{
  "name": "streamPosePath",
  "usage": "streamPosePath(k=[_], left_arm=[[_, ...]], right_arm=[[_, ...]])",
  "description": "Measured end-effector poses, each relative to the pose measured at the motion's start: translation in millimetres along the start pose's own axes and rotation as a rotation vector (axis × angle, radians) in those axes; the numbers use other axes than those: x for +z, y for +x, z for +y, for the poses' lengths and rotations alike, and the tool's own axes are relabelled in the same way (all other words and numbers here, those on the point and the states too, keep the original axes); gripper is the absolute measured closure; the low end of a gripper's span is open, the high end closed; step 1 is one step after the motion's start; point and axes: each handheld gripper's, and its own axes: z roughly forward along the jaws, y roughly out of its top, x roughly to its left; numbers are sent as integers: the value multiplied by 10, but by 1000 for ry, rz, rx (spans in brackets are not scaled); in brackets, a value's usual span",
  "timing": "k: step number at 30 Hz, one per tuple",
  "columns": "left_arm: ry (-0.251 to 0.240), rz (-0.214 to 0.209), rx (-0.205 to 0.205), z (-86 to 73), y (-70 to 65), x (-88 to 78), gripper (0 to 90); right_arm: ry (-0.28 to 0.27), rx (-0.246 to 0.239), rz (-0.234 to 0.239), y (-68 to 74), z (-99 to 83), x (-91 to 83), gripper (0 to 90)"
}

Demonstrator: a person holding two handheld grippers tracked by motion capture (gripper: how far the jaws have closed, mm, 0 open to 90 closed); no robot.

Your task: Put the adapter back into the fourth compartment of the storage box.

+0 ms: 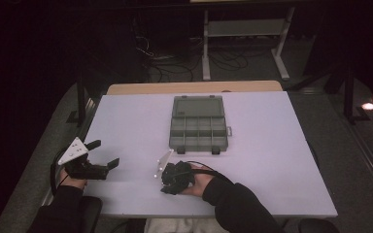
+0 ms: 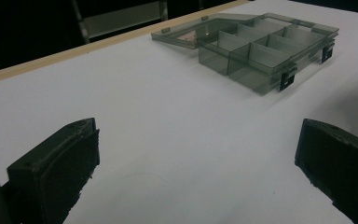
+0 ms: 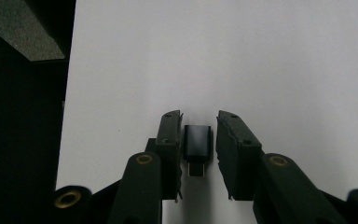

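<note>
A small black USB adapter [image 3: 196,142] lies flat on the white table [image 1: 272,160], plug end toward the camera. My right gripper [image 3: 199,115] straddles it with the jaws narrowly open; the left jaw is about touching it and a thin gap shows on the right. In the high view that right gripper [image 1: 171,183] points down near the front edge, held by a hand in a dark sleeve. My left gripper [image 1: 105,153] rests at the front left, wide open and holding nothing, as the left gripper view [image 2: 198,158] shows.
A clear grey compartment box [image 1: 198,127] stands mid-table with its lid [image 1: 197,107] folded open toward the back; the box [image 2: 261,46] looks empty. A wooden strip [image 1: 194,87] borders the far edge. Dark floor, cables and a stand lie beyond.
</note>
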Motion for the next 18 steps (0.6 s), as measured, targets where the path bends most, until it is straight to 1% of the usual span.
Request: streamPosePath(k=[3,10,14,15,18], left_arm=[[0,0,0,0,1,0,0],[0,-1,-1,0,0,1,0],[0,0,-3,-1,0,-1,0],[0,0,-1,0,1,-1,0],[0,1,-2,0,0,-1,0]], right_arm=[[0,-2,-5,-6,0,5,741],[5,-8,-18,1,5,1,750],[-10,1,-22,-19,7,-34,753],[-20,16,-23,-29,9,-62,753],[-23,23,-30,-40,13,-93,753]])
